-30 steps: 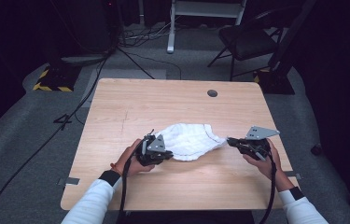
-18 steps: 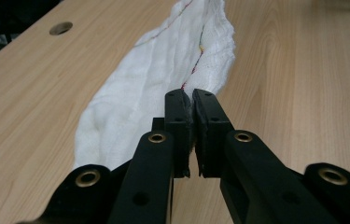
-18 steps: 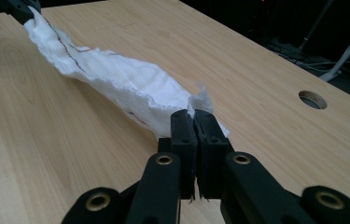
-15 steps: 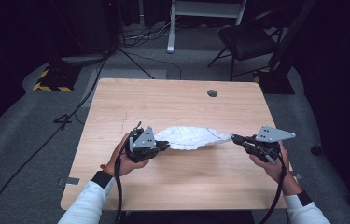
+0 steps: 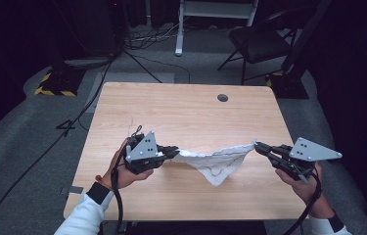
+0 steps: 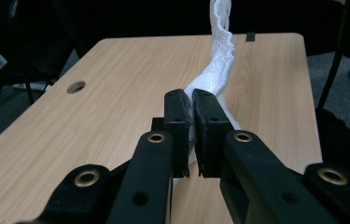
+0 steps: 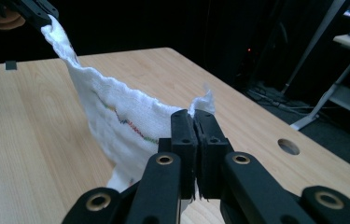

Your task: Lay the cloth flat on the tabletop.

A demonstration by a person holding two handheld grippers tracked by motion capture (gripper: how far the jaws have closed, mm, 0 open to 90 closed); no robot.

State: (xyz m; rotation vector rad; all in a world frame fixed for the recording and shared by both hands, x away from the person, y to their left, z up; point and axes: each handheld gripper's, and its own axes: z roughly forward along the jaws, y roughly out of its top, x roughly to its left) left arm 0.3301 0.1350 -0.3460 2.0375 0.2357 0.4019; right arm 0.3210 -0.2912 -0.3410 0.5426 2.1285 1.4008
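Note:
A white cloth (image 5: 216, 160) with a thin coloured stitch line hangs stretched between the two grippers above the wooden table (image 5: 186, 112). My left gripper (image 5: 175, 152) is shut on the cloth's left corner. My right gripper (image 5: 258, 146) is shut on its right corner. The middle of the cloth sags in a point toward the tabletop. In the left gripper view the cloth (image 6: 218, 60) runs up and away from the closed left gripper (image 6: 192, 100). In the right gripper view the cloth (image 7: 116, 122) spreads from the right gripper (image 7: 194, 119) to the left gripper (image 7: 39, 11) at top left.
A round cable hole (image 5: 222, 98) sits near the table's far edge. Behind the table stand a dark chair (image 5: 259, 39), a white frame (image 5: 215, 10) and floor cables (image 5: 137, 54). A yellow-black striped block (image 5: 54, 84) lies on the floor at left.
Both grippers have risen and moved apart. The cloth, bunched on the table before, now hangs taut between them, lifted off the surface.

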